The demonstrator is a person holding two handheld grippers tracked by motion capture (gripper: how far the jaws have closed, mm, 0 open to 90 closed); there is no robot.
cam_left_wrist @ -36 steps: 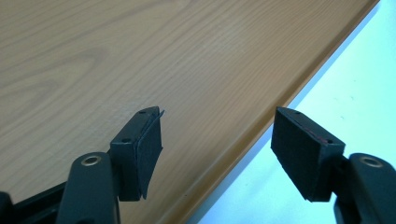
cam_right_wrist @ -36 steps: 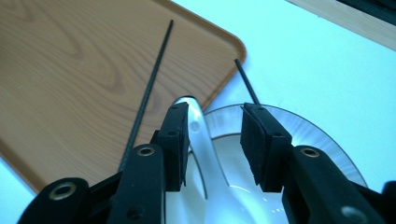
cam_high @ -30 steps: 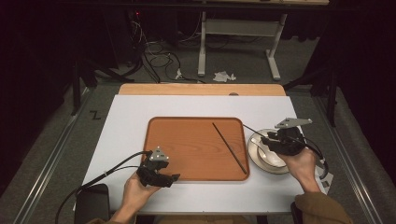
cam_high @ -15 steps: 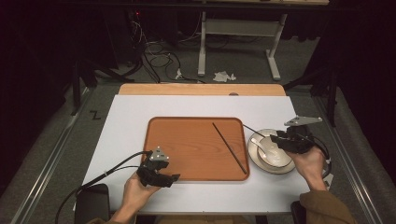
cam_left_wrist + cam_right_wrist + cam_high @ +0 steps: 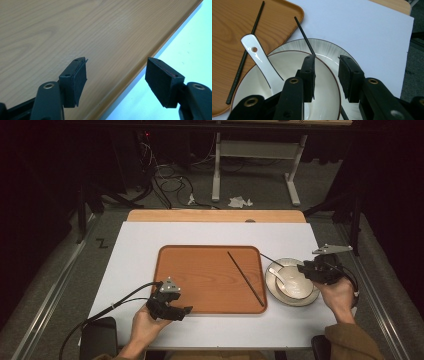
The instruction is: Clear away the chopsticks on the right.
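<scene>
A dim lab or test room: a white-topped table (image 5: pixel 150 245) stands on grey carpet, tangled black cables (image 5: pixel 167 187) litter the floor, and a white metal desk frame (image 5: pixel 255 157) sits behind.

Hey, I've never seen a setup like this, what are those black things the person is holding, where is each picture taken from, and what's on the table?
A person sits at a white table with a hand-held two-jaw gripper in each hand. The high view looks down from above. The two gripper views come from cameras riding on the grippers.

The left gripper hangs open over the near edge of a wooden tray, holding nothing. One black chopstick lies on the tray.

The right gripper is above a white bowl on a plate. A white spoon rests in the bowl. Its jaws have just been closing, straddling the bowl's rim where a second chopstick rests, but grip nothing yet.
</scene>
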